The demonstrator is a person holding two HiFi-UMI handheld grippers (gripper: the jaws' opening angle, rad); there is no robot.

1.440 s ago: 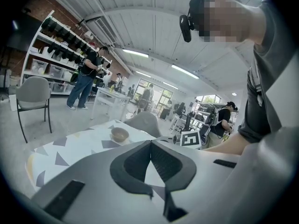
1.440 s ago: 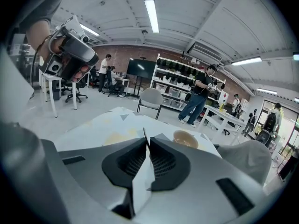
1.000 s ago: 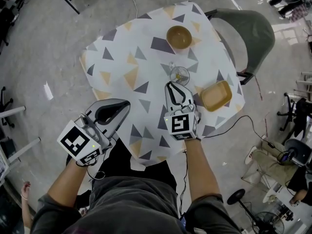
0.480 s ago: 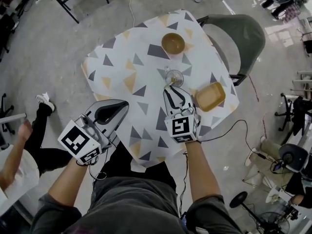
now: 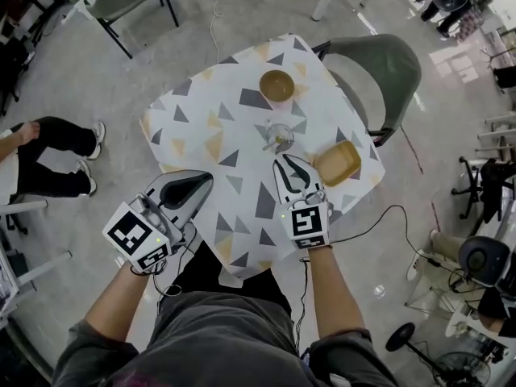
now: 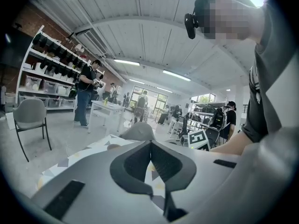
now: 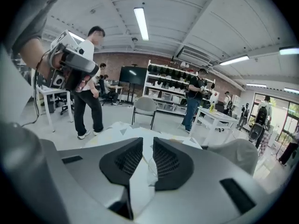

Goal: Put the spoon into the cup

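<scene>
Spoon (image 5: 268, 144) looks light, stiff, slick: pinch its handle. Right gripper (image 5: 290, 166) narrowly parted, empty, cup (image 5: 282, 133) at 12 o'clock; left gripper (image 5: 203, 181) pinched together.

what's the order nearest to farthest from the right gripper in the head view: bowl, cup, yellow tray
1. cup, just ahead of the right gripper
2. yellow tray, off to its right
3. bowl, beyond the cup
</scene>
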